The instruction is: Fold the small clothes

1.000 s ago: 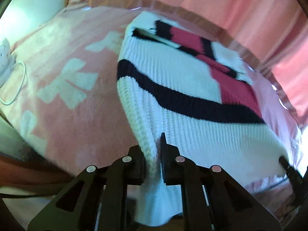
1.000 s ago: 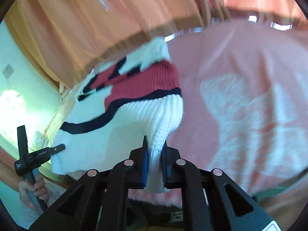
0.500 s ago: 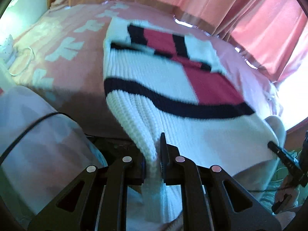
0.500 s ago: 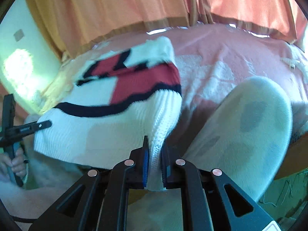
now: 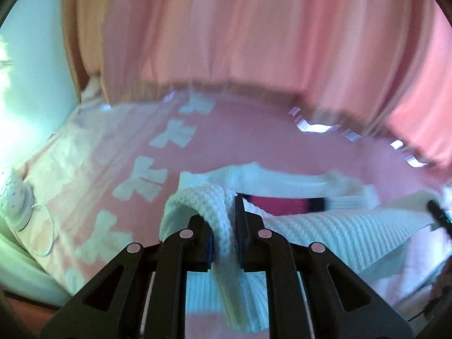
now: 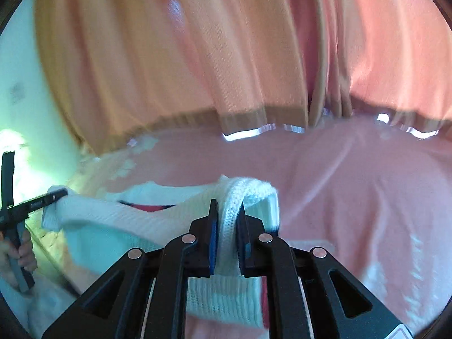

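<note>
The sweater point(image 5: 325, 234) no longer lies spread across the bed point(image 5: 254, 144) with its navy stripes and red panel fully on show. Its near white hem, a second ago at the bed's near edge, is now carried forward over the rest — only a thin strip of red and navy shows between the layers. The left gripper point(image 5: 226, 234) and right gripper point(image 6: 227, 234) have swung up and forward with the edge they pinch, so both views now take in much more of the pink curtain point(image 5: 254, 42). The person's pale clothing, half a second ago filling the lower part of both views, has dropped out.
</note>
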Demonstrator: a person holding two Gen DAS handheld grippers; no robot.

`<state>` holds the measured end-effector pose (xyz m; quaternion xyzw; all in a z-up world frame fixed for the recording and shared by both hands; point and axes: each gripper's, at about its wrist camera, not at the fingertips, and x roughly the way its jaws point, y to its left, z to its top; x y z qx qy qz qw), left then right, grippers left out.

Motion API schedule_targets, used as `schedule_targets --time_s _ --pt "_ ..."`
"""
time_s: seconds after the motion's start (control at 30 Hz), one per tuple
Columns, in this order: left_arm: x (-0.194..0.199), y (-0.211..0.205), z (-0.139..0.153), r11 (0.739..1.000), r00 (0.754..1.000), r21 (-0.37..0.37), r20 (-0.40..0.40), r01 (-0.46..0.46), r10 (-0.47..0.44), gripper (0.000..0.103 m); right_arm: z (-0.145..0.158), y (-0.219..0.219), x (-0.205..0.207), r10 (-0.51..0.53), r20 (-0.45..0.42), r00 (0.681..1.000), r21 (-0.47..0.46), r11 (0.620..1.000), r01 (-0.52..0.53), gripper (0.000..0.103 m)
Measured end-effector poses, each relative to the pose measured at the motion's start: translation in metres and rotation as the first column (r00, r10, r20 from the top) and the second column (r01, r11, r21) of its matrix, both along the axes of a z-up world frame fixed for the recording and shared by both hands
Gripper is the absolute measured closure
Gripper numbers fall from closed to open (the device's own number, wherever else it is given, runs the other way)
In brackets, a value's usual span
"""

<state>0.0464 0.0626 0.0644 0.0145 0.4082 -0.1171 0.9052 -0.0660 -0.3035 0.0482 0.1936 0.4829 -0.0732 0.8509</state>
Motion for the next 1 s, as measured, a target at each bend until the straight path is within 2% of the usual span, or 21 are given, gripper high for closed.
schedule_targets --time_s 0.07,0.1,0.13,0.2,0.3,0.33,0.37,0.4,0.47,0.57,0.6,0.63,0.67,0.7,0.77,0.8,0.87,0.93,1.0 --pt "0.039 -0.016 -0.036 0.998 0.997 0.05 -0.07 -0.026 0.029 0.09 -0.043 -0.011 0.029 0.005 -0.079 0.997 0.039 0.999 -0.002 0.089" --pt "0.05 -0.021 -0.052 0.996 0.994 0.079 -0.103 -0.03 0.038 0.088 -0.057 -0.015 0.037 -0.013 -0.121 0.993 0.019 1.0 0.016 0.087" --pt "0.067 -0.024 -0.071 0.996 0.989 0.085 -0.141 -0.031 0.043 0.086 -0.068 -0.019 0.043 -0.03 -0.136 0.99 -0.007 1.0 0.03 0.083" --pt "0.072 -0.017 -0.083 0.998 0.989 0.06 -0.143 -0.037 0.045 0.082 -0.069 -0.026 0.043 -0.051 -0.123 0.991 -0.036 0.998 0.047 0.08" --pt "0.069 0.003 -0.08 0.996 0.989 -0.043 -0.131 -0.072 0.066 0.056 -0.049 -0.035 0.026 -0.083 -0.029 0.996 -0.05 0.995 0.081 0.048" --pt "0.063 0.01 -0.071 0.992 0.992 -0.097 -0.109 -0.075 0.065 0.041 -0.043 -0.034 0.019 -0.069 -0.001 0.998 -0.049 0.996 0.069 0.045" --pt "0.055 0.014 -0.06 0.99 0.997 -0.126 -0.057 -0.064 0.057 0.032 -0.041 -0.031 0.014 -0.046 0.006 0.999 -0.053 0.998 0.046 0.044" --pt "0.045 0.018 -0.051 0.992 0.999 -0.12 0.0 -0.039 0.039 0.028 -0.04 -0.027 0.009 -0.011 -0.003 1.0 -0.06 0.998 0.011 0.044" --pt "0.03 0.018 -0.039 0.997 0.999 -0.074 0.041 0.021 -0.018 0.019 -0.047 -0.012 0.004 0.075 -0.069 0.995 -0.076 0.994 -0.08 0.044" --pt "0.009 0.023 -0.049 0.997 0.997 -0.025 0.009 0.079 -0.079 0.017 -0.067 0.014 0.001 0.189 -0.146 0.971 -0.067 0.977 -0.2 0.044" --pt "0.009 0.024 -0.056 0.997 0.997 -0.025 -0.028 0.078 -0.078 0.017 -0.071 0.019 0.002 0.208 -0.157 0.965 -0.065 0.973 -0.221 0.044" --pt "0.011 0.022 -0.066 0.995 0.991 -0.048 -0.098 0.087 -0.091 0.018 -0.08 0.026 0.006 0.225 -0.182 0.957 -0.067 0.968 -0.241 0.044" --pt "0.015 0.019 -0.074 0.993 0.982 -0.073 -0.156 0.095 -0.106 0.021 -0.088 0.03 0.008 0.233 -0.206 0.95 -0.063 0.966 -0.251 0.044" --pt "0.019 0.014 -0.08 0.99 0.974 -0.095 -0.19 0.104 -0.12 0.025 -0.098 0.035 0.013 0.237 -0.245 0.94 -0.049 0.965 -0.256 0.049" --pt "0.025 0.005 -0.084 0.988 0.965 -0.096 -0.22 0.124 -0.143 0.048 -0.11 0.041 0.018 0.251 -0.283 0.926 -0.018 0.964 -0.267 0.075" --pt "0.031 -0.002 -0.087 0.988 0.959 -0.086 -0.241 0.129 -0.146 0.055 -0.114 0.044 0.021 0.255 -0.298 0.92 -0.014 0.963 -0.271 0.09" --pt "0.038 -0.008 -0.091 0.99 0.956 -0.075 -0.261 0.119 -0.135 0.067 -0.117 0.044 0.032 0.253 -0.294 0.922 -0.001 0.964 -0.265 0.095" --pt "0.054 -0.014 -0.088 0.993 0.962 -0.071 -0.253 0.09 -0.106 0.072 -0.113 0.038 0.054 0.235 -0.246 0.94 -0.009 0.97 -0.244 0.096" --pt "0.074 -0.014 -0.077 0.995 0.978 -0.094 -0.2 0.04 -0.059 0.072 -0.101 0.025 0.075 0.167 -0.162 0.972 -0.085 0.979 -0.183 0.094"
